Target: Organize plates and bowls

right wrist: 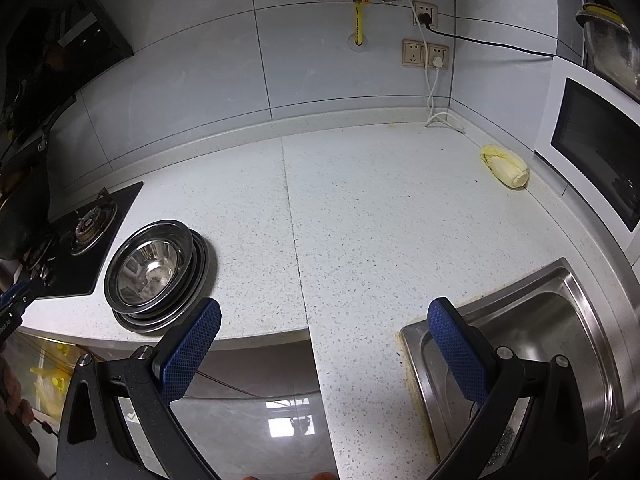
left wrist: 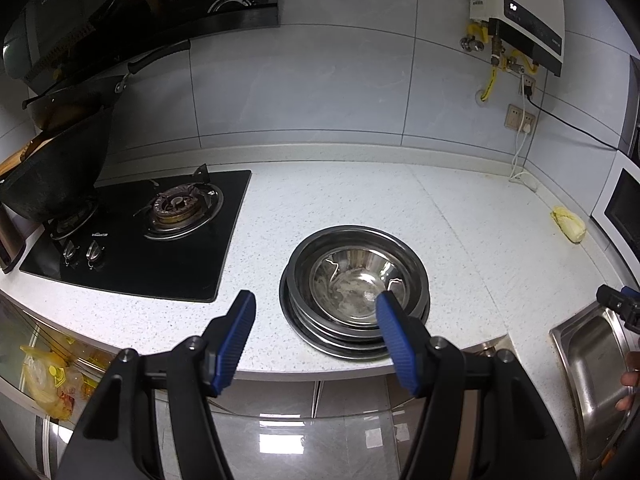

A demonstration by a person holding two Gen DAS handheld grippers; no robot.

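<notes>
A white speckled stone countertop (right wrist: 380, 208) was seen, bearing a stack of round stainless-steel plates and bowls (left wrist: 354, 294) beside the black glass gas hob (left wrist: 136, 236). The left gripper (left wrist: 316, 300) and right gripper (right wrist: 324, 312) were held with jaws apart, empty.

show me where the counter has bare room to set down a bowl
Widest bare patch: countertop between the stacked bowls and cabbage, back to the wall. Narrower strip between stack and sink. Crowded by the stove.
</notes>
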